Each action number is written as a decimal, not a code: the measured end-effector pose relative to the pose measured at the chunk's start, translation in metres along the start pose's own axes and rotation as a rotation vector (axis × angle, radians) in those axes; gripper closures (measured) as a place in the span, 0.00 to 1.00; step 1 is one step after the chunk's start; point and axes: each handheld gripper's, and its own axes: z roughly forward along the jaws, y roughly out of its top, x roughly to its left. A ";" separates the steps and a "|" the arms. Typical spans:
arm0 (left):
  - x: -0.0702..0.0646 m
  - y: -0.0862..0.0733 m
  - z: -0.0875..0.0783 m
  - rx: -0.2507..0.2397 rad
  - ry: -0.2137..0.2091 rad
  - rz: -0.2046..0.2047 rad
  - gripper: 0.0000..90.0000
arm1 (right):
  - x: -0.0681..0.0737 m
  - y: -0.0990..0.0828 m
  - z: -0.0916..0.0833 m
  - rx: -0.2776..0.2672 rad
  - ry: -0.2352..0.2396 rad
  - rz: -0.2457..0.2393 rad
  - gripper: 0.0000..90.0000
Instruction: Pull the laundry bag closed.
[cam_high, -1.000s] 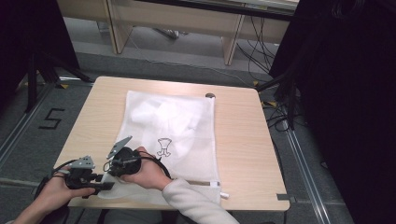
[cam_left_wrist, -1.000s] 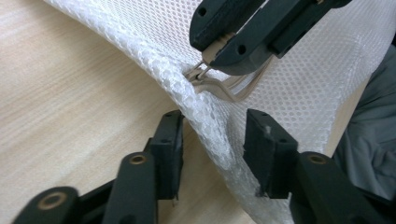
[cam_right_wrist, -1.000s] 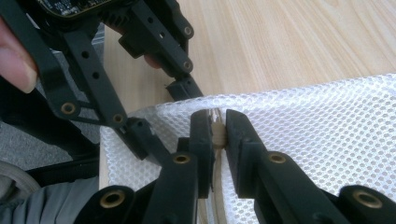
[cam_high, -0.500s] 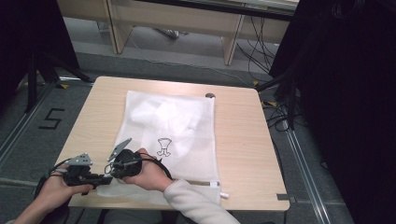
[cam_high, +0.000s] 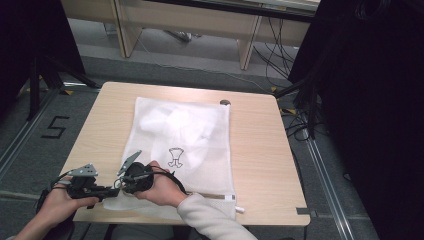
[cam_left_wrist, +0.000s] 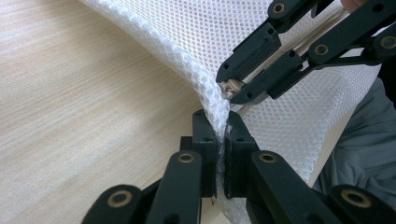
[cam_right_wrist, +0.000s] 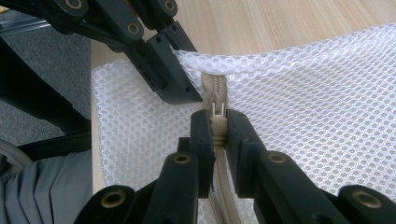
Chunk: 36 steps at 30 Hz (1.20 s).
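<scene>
White mesh laundry bag (cam_high: 180, 145) lies flat on the wooden table (cam_high: 260, 150), long side running away from the person, with a folded white garment inside and a small dark print on it. Both grippers work the near left corner of the bag, close to the table's front edge. Left gripper (cam_left_wrist: 220, 140) has just been closing; its jaws now pinch the rolled mesh edge of the bag, fabric bunched between the pads and lifted slightly off the table. Right gripper (cam_right_wrist: 217, 126) has its jaws pressed on the beige zipper pull (cam_right_wrist: 216, 109), with the zipper tape (cam_right_wrist: 224, 196) running back between the jaws toward the camera. The two gripper tips sit just beside each other, nearly touching, left one on the mesh right at the zipper's end. In the high view the left hand (cam_high: 60, 202) is at the table corner and the right hand (cam_high: 162, 187) rests on the bag's near edge.
</scene>
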 end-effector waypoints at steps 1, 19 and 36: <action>0.000 0.000 0.000 -0.002 0.000 -0.001 0.94 | 0.000 0.000 -0.001 0.002 0.000 -0.003 0.91; 0.000 0.001 -0.003 -0.031 -0.004 -0.010 0.94 | 0.001 -0.006 0.000 0.030 0.005 0.012 0.91; 0.000 0.001 -0.004 -0.042 -0.005 -0.005 0.94 | 0.001 -0.012 -0.003 0.040 0.007 0.024 0.91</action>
